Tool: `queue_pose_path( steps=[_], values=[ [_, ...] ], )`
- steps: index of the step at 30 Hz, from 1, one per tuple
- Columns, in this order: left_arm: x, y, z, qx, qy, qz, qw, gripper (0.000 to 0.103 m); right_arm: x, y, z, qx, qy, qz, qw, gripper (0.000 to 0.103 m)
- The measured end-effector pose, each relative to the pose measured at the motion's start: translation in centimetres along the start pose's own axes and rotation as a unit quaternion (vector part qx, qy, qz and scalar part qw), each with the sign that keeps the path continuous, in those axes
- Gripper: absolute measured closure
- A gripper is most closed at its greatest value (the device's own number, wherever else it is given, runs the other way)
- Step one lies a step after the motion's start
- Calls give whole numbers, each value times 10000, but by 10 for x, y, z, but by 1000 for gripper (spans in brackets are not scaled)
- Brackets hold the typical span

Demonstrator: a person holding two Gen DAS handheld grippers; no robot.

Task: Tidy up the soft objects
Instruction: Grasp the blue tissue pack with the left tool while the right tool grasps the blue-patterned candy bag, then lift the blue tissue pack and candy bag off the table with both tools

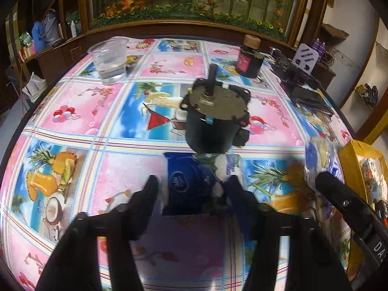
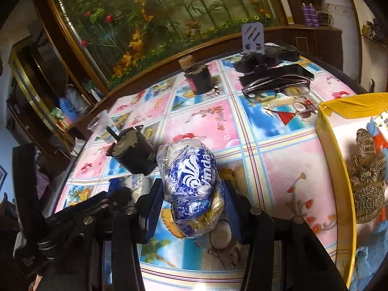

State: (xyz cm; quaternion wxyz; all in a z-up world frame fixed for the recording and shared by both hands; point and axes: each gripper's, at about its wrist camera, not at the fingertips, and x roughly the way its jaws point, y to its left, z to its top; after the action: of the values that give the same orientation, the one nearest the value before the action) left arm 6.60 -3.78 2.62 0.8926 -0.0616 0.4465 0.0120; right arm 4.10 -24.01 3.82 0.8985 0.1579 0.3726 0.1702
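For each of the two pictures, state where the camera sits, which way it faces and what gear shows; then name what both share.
Left wrist: on the left gripper, facing down-forward over a blue tissue pack; the right gripper's finger intrudes.
Right wrist: on the right gripper, shut on a Vinda tissue bundle; yellow box at right.
Shared: black motor, dark jar.

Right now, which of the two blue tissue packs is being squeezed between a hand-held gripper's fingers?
The crinkly blue-and-white tissue pack, pinched in the right hand-held gripper. The flat dark-blue tissue pack lies between the left hand-held gripper fingers, unpinched on the left side.
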Motion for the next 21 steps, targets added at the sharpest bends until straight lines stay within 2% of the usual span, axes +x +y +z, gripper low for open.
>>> queue_pose_path(
  steps=[3,6,10,12,15,16,18,21],
  values=[
    [3,-8,-3,164,-28,136,9998,25,2,-4,-2,33,48,118,9999,51],
    [5,-13,-4,258,-100,227,9994,24,4,-12,-2,258,176,285,9991,51],
    [10,-17,-4,348,-49,207,9992,24,-6,-8,-1,193,-1,294,9994,51],
    [17,-19,-6,406,107,320,9986,17,-9,-7,-1,164,-62,298,9994,50],
    [17,-17,-7,359,71,348,9987,18,-10,-7,-1,186,-61,314,9993,50],
    [17,-16,-7,338,69,348,9988,19,-10,-7,-1,200,-63,307,9993,50],
    [16,-15,-6,329,28,362,9988,30,-11,-8,-1,205,-92,268,9994,50],
    [15,-16,-7,362,12,391,9986,31,-10,-9,-2,206,-76,210,9995,50]
  ],
)
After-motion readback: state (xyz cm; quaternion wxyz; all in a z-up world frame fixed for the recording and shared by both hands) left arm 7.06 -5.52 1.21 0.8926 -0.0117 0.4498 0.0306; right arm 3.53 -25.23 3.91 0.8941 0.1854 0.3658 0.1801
